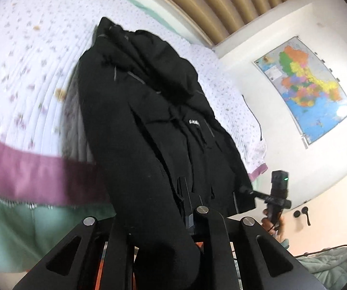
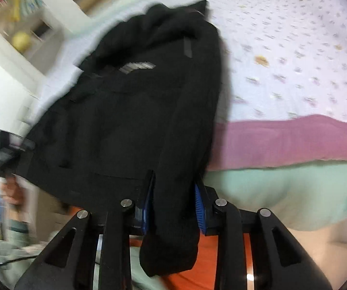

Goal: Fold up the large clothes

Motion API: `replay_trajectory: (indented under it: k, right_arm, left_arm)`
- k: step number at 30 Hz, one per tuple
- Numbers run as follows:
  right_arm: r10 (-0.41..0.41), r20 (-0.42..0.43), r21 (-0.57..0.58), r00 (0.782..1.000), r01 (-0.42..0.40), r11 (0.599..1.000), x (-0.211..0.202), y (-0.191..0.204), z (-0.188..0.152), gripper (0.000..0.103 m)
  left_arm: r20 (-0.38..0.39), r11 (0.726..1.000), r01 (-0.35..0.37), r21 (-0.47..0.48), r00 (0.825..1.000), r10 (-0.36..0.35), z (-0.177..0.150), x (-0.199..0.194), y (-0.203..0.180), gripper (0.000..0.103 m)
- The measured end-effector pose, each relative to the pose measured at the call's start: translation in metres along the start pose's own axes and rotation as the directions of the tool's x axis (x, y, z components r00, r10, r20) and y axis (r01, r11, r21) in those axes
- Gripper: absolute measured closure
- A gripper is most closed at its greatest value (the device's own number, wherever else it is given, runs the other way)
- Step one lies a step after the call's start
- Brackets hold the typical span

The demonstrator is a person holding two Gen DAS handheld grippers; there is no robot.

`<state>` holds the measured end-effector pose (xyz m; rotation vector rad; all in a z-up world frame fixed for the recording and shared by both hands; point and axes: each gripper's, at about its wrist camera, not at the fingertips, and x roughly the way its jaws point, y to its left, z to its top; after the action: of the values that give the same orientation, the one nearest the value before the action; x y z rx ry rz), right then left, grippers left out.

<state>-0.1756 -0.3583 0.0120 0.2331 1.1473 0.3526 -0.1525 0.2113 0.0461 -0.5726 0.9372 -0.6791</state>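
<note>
Jacket (image 1: 149, 120) lies black along your bed (image 1: 28, 60); your left claw (image 1: 171, 207) and right claw (image 2: 174, 188) each clench a sleeve.

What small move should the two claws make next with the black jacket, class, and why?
Probably carry both sleeve ends inward across the black jacket. The left claw and right claw each grip a sleeve end, and the jacket's body lies spread on the floral bedspread.

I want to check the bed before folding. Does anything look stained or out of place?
Yes: the floral sheet has two small brownish spots to the left of the black jacket. They may be stains or part of the print; blur hides which.
</note>
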Motion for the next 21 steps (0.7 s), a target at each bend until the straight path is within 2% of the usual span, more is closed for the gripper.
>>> replay_trajectory:
  k: [1, 2, 4, 6, 7, 9, 12, 15, 21]
  right_arm:
    - [-0.032, -0.054, -0.010, 0.998, 0.032, 0.999, 0.013, -0.003, -0.003, 0.058]
    - [-0.042, -0.092, -0.008, 0.995, 0.042, 0.999, 0.023, -0.005, -0.006, 0.057]
    - [-0.022, -0.114, 0.021, 0.993, 0.025, 0.999, 0.036, -0.012, -0.010, 0.057]
    - [0.034, -0.097, 0.070, 0.995, -0.028, 0.997, 0.042, -0.017, -0.009, 0.067]
    - [0.051, -0.079, 0.084, 0.996, -0.045, 0.995, 0.039, -0.017, -0.009, 0.077]
    - [0.092, -0.027, 0.081, 0.995, -0.090, 0.993, 0.020, -0.009, -0.007, 0.083]
    - [0.132, 0.073, 0.058, 0.989, -0.136, 0.989, -0.022, -0.002, 0.004, 0.084]
    - [0.183, 0.185, 0.038, 0.966, -0.193, 0.980, -0.063, 0.002, 0.028, 0.084]
    - [0.189, 0.322, -0.024, 0.927, -0.192, 0.981, -0.101, 0.016, 0.087, 0.084]
  left_arm:
    - [-0.007, 1.000, -0.003, 0.004, 1.000, 0.003, 0.000, 0.001, 0.001, 0.089]
    - [-0.018, 1.000, -0.012, 0.006, 1.000, 0.012, -0.001, 0.005, 0.003, 0.090]
    - [-0.049, 1.000, -0.024, -0.008, 0.999, 0.023, -0.005, 0.009, 0.013, 0.090]
    - [-0.058, 0.999, -0.025, -0.044, 0.998, 0.023, -0.007, 0.013, 0.021, 0.090]
    - [-0.052, 0.998, -0.029, -0.054, 0.998, 0.027, -0.007, 0.012, 0.021, 0.090]
    - [-0.023, 0.998, -0.036, -0.053, 0.999, 0.035, -0.002, 0.007, 0.014, 0.090]
    - [0.046, 0.999, 0.003, -0.046, 0.999, -0.001, 0.015, -0.013, 0.004, 0.090]
    - [0.123, 0.999, 0.035, -0.036, 0.992, -0.030, 0.036, -0.029, -0.002, 0.089]
    - [0.204, 0.997, 0.067, -0.040, 0.977, -0.058, 0.086, -0.033, -0.005, 0.089]
